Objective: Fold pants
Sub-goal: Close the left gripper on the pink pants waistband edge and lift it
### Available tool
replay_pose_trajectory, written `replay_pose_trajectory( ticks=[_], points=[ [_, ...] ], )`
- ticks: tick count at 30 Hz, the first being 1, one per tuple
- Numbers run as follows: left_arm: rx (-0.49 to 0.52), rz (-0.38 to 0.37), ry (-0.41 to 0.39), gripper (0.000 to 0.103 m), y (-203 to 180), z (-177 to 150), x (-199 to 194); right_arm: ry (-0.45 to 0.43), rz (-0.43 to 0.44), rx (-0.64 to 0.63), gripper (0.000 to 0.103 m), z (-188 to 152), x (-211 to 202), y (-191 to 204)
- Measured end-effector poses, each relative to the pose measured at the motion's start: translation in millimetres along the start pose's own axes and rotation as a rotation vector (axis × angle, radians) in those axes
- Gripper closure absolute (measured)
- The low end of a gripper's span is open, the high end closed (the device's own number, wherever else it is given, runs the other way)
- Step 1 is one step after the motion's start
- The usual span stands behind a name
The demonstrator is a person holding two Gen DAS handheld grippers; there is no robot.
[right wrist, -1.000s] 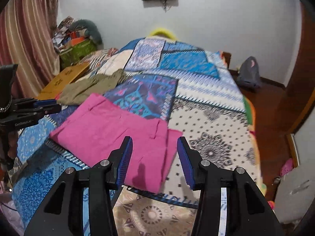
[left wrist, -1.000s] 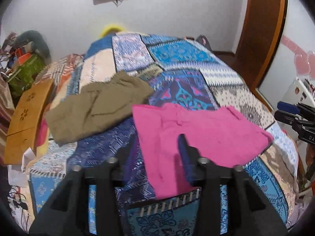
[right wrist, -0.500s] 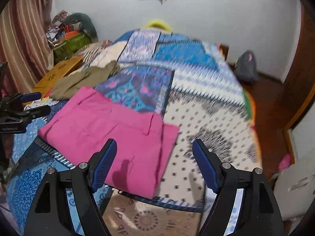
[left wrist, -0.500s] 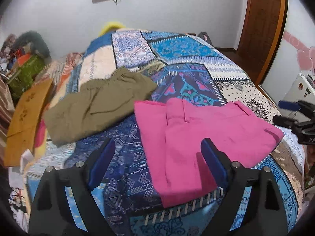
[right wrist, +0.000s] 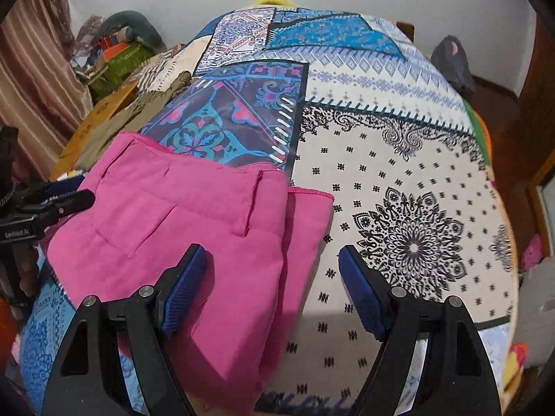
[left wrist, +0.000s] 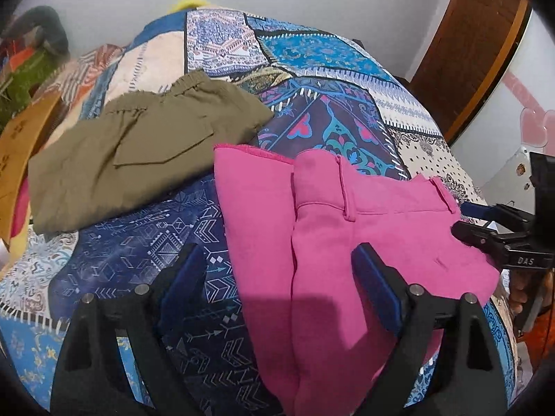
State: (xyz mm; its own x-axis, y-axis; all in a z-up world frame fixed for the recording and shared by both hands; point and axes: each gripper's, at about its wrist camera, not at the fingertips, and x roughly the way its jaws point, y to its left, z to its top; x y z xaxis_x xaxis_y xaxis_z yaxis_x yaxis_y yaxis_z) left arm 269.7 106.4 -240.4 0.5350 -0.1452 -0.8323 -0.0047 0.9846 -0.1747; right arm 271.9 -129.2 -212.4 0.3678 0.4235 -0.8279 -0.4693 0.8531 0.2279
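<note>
Pink pants (left wrist: 347,228) lie partly folded on the patchwork bed (right wrist: 399,159), beside olive pants (left wrist: 138,152). Left gripper (left wrist: 277,277) and right gripper (right wrist: 274,277) both hover above them, jaws spread, holding nothing.

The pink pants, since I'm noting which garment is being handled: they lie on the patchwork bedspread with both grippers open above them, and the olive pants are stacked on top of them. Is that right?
Not quite. The olive pants are not on top of the pink pants; the left wrist view shows them lying beside them on the bedspread. The rest holds: left gripper and right gripper are both open.
</note>
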Motion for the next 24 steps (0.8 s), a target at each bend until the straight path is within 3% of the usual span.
replay_pose_trajectory(
  ticks=[5,7,12,15,19,24],
  points=[
    [-0.027,-0.040,0.028,0.015,5,2,7,0.024,0.051,0.014,0.028,3,9,-5],
    [-0.038,-0.060,0.039,0.024,5,4,9,0.032,0.071,0.018,0.031,4,11,-6],
    [-0.014,-0.099,0.056,0.053,-3,11,11,0.040,0.134,0.041,0.053,5,14,-7],
    [0.061,-0.035,0.028,0.063,-16,15,7,0.017,0.117,0.014,0.068,4,10,-1],
    [0.128,0.021,0.015,0.077,-32,14,5,0.001,0.069,-0.041,0.077,8,10,8],
    [0.140,0.051,0.020,0.085,-38,16,2,-0.021,0.069,-0.046,0.087,14,2,6]
  ],
)
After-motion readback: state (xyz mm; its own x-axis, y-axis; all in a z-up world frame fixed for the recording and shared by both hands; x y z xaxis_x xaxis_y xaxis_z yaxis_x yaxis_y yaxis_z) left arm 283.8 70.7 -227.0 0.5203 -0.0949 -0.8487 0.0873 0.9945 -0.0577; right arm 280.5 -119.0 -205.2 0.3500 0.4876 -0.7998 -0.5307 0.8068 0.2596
